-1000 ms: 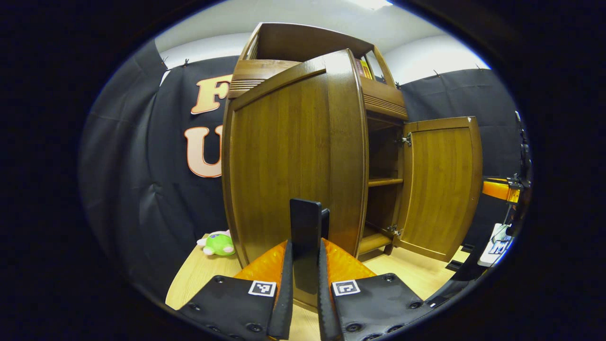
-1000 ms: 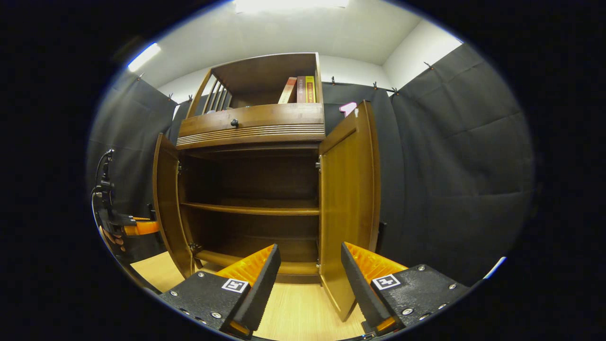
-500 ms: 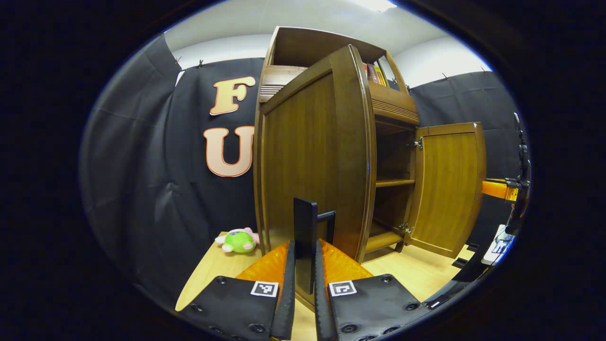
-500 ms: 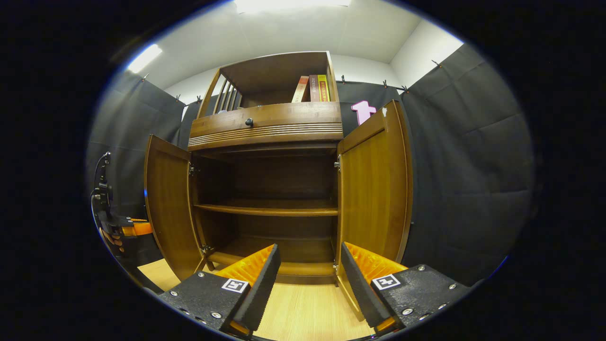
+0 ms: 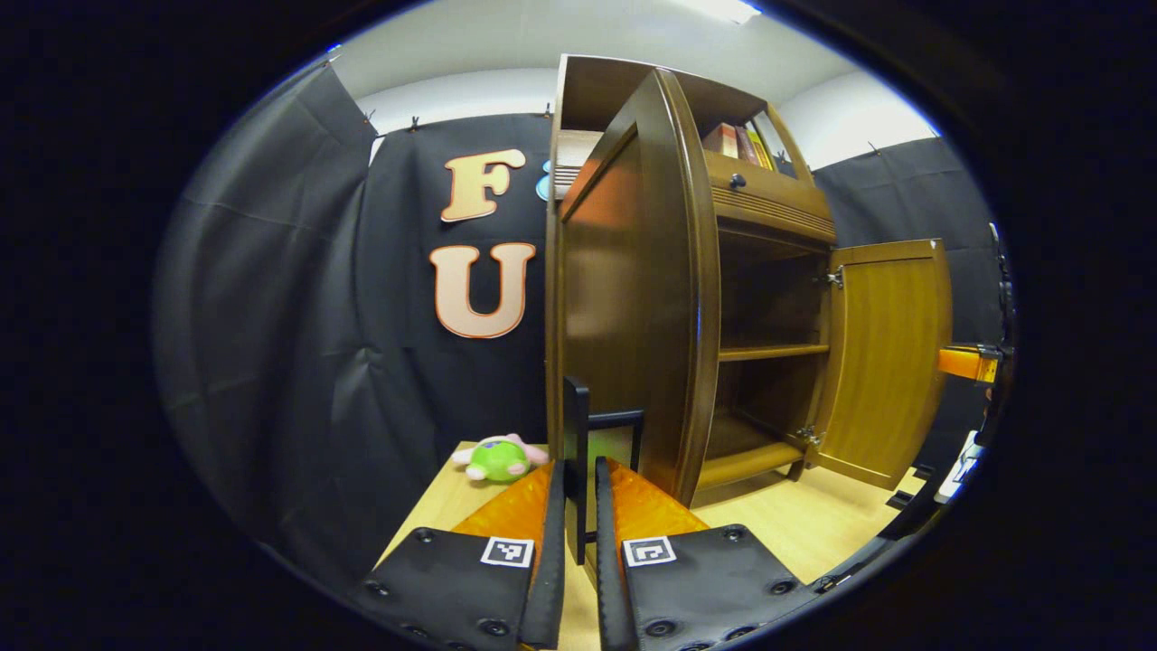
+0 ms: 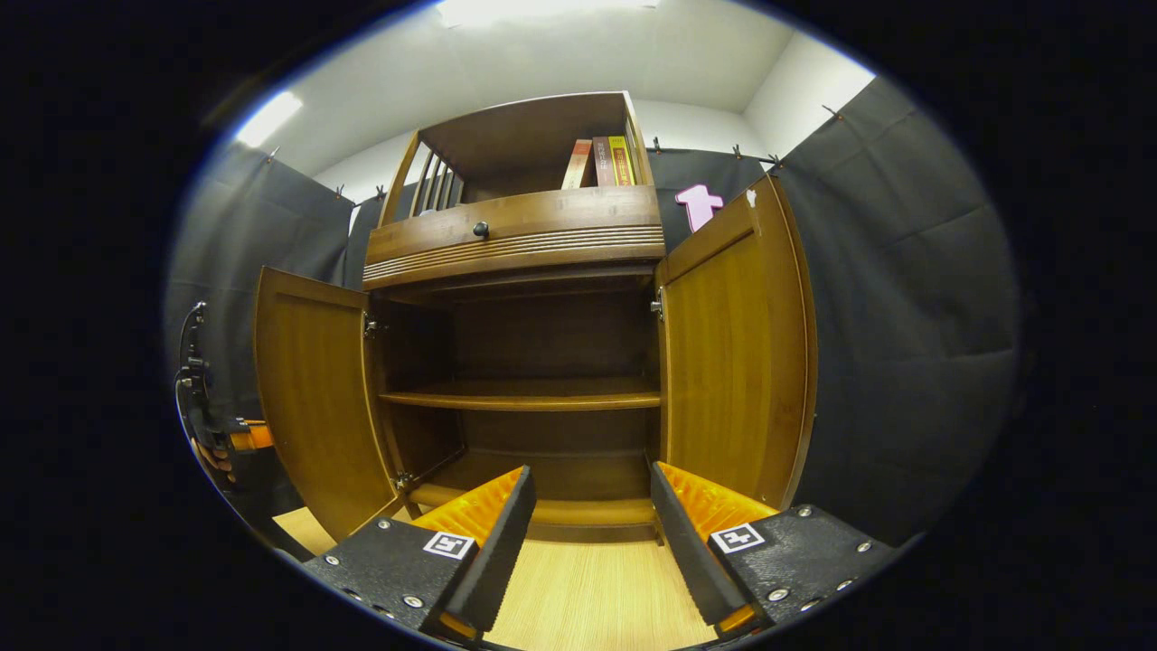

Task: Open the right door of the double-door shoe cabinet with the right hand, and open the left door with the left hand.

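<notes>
Left gripper view had our left gripper (image 5: 578, 506) clamped on the left door's (image 5: 624, 307) handle (image 5: 576, 452), door swung wide. Right gripper (image 6: 587, 515) gaped, holding nothing, before the open right door (image 6: 732, 353). We judged best: follow the hinge arc, release gently.

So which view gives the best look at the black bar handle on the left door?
The left gripper view: the black bar handle sits clamped in the left tool. The right gripper view shows the brown wooden left door's inner face.
</notes>
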Demonstrator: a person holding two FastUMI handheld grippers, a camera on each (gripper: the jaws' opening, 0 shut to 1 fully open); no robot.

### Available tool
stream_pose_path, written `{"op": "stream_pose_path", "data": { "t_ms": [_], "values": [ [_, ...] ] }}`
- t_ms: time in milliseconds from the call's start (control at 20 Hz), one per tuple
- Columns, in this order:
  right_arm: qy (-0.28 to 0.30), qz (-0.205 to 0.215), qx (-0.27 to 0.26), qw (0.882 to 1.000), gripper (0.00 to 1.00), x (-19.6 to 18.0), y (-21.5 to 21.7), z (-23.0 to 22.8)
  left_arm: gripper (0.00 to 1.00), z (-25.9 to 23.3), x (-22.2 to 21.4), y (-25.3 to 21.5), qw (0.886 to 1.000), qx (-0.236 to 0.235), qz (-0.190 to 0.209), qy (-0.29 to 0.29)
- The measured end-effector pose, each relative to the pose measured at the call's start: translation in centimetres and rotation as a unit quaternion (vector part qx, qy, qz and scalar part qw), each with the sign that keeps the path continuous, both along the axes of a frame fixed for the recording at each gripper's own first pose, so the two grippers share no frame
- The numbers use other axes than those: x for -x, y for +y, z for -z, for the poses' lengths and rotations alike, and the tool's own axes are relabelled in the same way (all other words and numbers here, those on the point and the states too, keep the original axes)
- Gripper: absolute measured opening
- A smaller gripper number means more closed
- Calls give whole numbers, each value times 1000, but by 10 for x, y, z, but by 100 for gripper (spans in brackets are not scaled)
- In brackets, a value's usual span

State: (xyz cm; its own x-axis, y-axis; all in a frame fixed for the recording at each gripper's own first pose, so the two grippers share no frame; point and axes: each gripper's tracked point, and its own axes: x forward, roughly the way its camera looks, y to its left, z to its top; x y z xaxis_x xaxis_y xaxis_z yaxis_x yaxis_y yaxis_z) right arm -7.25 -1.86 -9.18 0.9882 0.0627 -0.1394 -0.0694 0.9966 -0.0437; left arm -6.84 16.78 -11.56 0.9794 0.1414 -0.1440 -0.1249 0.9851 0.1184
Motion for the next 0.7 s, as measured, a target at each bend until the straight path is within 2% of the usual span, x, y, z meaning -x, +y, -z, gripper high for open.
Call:
{"op": "stream_pose_path", "data": {
  "t_ms": [150,250,300,350,400,700],
  "values": [
    [-2,-1,-1,1000,80,-4,4,0,12,-3,1,7,1000,12,-1,-2],
    [0,-2,-1,1000,80,-8,7,1,12,-4,3,9,1000,6,1,-2],
    [1,-1,0,1000,80,-8,7,2,17,-6,3,10,1000,-1,1,-4],
    [2,-1,1,1000,80,-10,8,3,17,-8,3,13,1000,-8,-2,-6],
    [4,0,2,1000,80,-11,8,4,11,-11,5,19,1000,-12,-5,-7],
    [9,-3,-1,1000,80,-19,14,11,9,-18,21,48,999,-5,-32,-10]
  ]
}}
